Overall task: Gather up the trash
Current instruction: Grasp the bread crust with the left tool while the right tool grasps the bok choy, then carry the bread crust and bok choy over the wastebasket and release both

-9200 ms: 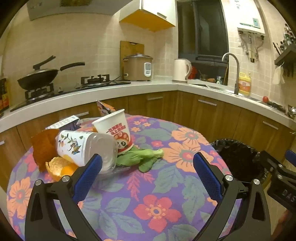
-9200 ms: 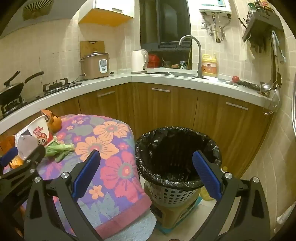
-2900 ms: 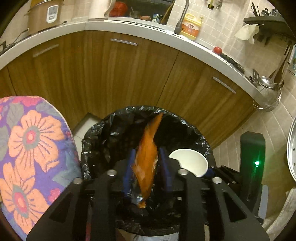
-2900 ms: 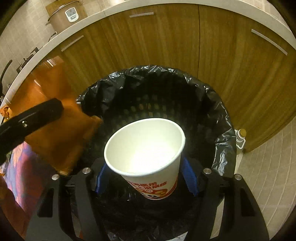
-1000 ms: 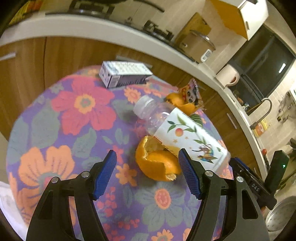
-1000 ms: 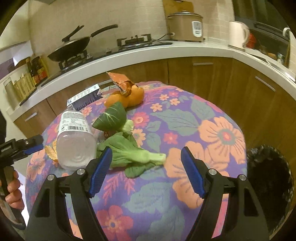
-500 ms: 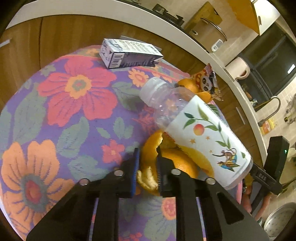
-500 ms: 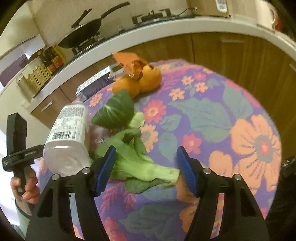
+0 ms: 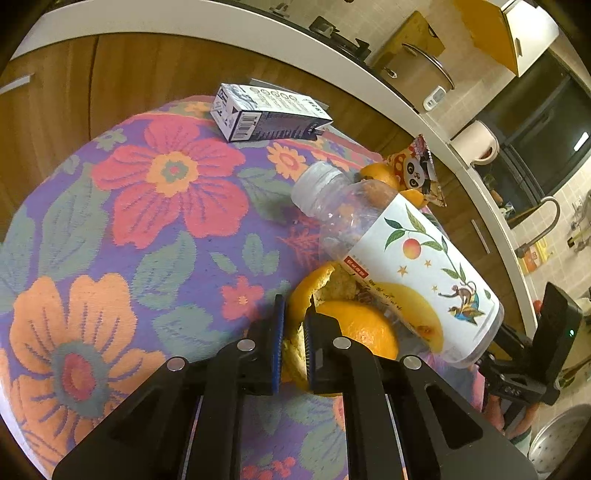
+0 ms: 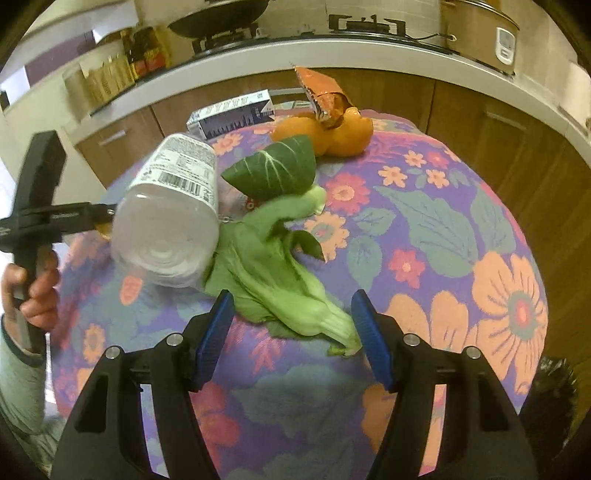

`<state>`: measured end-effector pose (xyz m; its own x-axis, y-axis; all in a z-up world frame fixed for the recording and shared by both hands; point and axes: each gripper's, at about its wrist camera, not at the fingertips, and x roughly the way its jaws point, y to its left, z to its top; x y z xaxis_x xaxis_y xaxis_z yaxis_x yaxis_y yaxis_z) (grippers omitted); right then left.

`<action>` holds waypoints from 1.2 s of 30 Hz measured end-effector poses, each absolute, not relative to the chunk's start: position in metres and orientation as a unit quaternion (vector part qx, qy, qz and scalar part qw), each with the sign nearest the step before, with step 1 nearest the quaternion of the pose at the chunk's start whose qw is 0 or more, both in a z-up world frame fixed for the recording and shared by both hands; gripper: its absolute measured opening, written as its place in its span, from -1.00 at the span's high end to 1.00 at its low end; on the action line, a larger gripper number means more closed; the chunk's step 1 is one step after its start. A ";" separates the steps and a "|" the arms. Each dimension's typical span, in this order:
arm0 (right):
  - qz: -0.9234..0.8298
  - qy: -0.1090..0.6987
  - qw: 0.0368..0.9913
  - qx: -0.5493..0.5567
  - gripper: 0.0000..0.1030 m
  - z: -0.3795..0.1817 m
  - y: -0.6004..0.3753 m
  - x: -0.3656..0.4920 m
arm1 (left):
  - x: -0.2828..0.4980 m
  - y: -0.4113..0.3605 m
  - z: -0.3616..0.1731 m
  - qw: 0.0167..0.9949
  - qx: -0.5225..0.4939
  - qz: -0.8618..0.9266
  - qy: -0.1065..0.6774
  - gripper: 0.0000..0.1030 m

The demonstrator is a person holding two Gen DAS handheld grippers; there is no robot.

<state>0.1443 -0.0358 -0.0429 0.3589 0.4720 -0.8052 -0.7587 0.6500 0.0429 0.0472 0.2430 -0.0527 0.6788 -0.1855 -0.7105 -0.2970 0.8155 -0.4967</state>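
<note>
On the flowered tablecloth point(image 9: 110, 229) lie an orange peel point(image 9: 354, 325), a clear plastic bottle point(image 9: 406, 258) with a white label, a small carton point(image 9: 266, 118), more orange peel with a snack wrapper point(image 9: 417, 173) and a bok choy point(image 10: 288, 288). My left gripper point(image 9: 293, 332) is shut on the rim of the orange peel, beside the bottle. My right gripper point(image 10: 291, 321) is open, its fingers on either side of the bok choy stem. The bottle point(image 10: 170, 218) lies just left of the bok choy, partly on its leaves.
The black-bagged trash bin point(image 10: 554, 387) is at the table's right edge, low in the right wrist view. A kitchen counter point(image 10: 332, 48) with stove, pan and rice cooker point(image 10: 480, 29) curves behind the table. The carton point(image 10: 232, 114) and peels point(image 10: 332, 136) lie at the far edge.
My left gripper stays shut on the orange peel. My right gripper has moved down and forward, so its open fingers now flank the bok choy stem.
</note>
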 end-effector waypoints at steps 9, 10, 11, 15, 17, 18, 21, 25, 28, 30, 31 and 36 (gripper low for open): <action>0.378 0.422 0.809 -0.158 -0.10 -0.051 -0.033 0.153 | 0.019 0.242 -0.034 0.884 -0.282 0.043 0.371 0.86; 0.376 0.420 0.811 -0.159 -0.01 -0.050 -0.034 0.151 | 0.016 0.241 -0.031 0.887 -0.279 0.042 0.366 0.86; 0.377 0.416 0.812 -0.157 0.11 -0.047 -0.036 0.148 | 0.011 0.240 -0.027 0.893 -0.273 0.041 0.357 0.86; 0.366 0.397 0.826 -0.160 0.41 -0.035 -0.043 0.128 | -0.011 0.223 -0.001 0.927 -0.207 0.051 0.309 0.86; 0.355 0.387 0.836 -0.162 0.42 -0.029 -0.047 0.115 | -0.019 0.218 0.009 0.938 -0.186 0.052 0.288 0.90; 0.349 0.382 0.840 -0.162 0.42 -0.027 -0.049 0.110 | -0.023 0.216 0.013 0.942 -0.181 0.049 0.278 0.92; 0.331 0.373 0.854 -0.146 0.43 -0.017 -0.060 0.097 | -0.032 0.213 0.022 0.949 -0.177 0.042 0.259 0.93; 0.327 0.355 0.870 -0.103 0.43 -0.002 -0.079 0.086 | -0.040 0.204 0.033 0.954 -0.174 0.025 0.241 0.93; 0.322 0.338 0.881 -0.076 0.43 0.009 -0.095 0.077 | -0.040 0.192 0.040 0.958 -0.168 0.012 0.233 0.93; 0.318 0.330 0.887 -0.060 0.43 0.014 -0.108 0.073 | -0.039 0.184 0.043 0.959 -0.165 0.003 0.231 0.93; 0.315 0.327 0.890 -0.050 0.43 0.017 -0.116 0.071 | -0.037 0.178 0.045 0.959 -0.164 -0.004 0.229 0.93; 0.290 0.313 0.904 -0.027 0.43 0.024 -0.152 0.067 | -0.017 0.126 0.055 0.961 -0.141 -0.058 0.230 0.93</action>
<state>0.0667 -0.1523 0.0235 0.6348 0.5080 -0.5822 -0.5417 0.8299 0.1335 -0.0173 0.1256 0.0546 0.8874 -0.1761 -0.4261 0.0459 0.9534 -0.2983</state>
